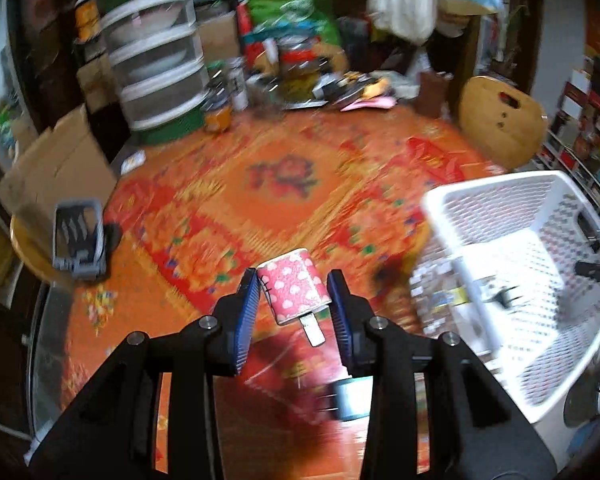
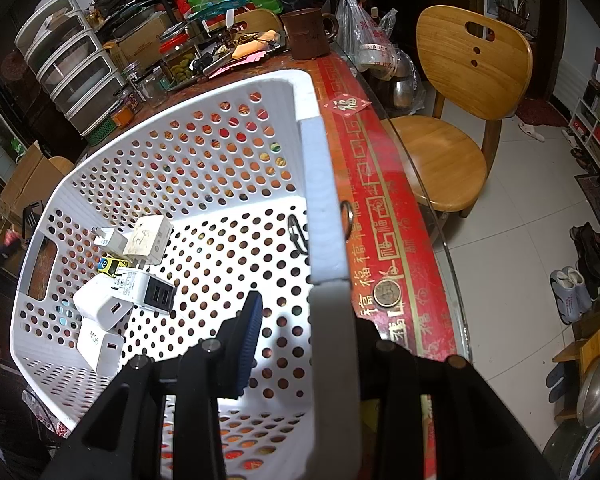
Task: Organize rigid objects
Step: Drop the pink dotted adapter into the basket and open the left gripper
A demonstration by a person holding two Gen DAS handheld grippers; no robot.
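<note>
My left gripper (image 1: 294, 300) holds a red box with white hearts (image 1: 294, 286) between its blue pads, above the orange patterned tablecloth (image 1: 228, 208); a white tab hangs from the box. The white perforated basket (image 1: 540, 240) stands to its right. My right gripper (image 2: 296, 320) straddles the basket's right wall (image 2: 324, 208), one blue finger (image 2: 250, 336) inside, the other hidden behind the wall. Several white chargers (image 2: 112, 304) and a black one (image 2: 158, 294) lie in the basket's left part, with a black clip (image 2: 296, 232) by the wall.
A grey device (image 1: 78, 240) lies at the table's left edge. Clutter, jars and a plastic drawer tower (image 1: 156, 52) line the far side. A wooden chair (image 2: 456, 92) stands right of the table. A coin (image 2: 387, 294) lies on the red border.
</note>
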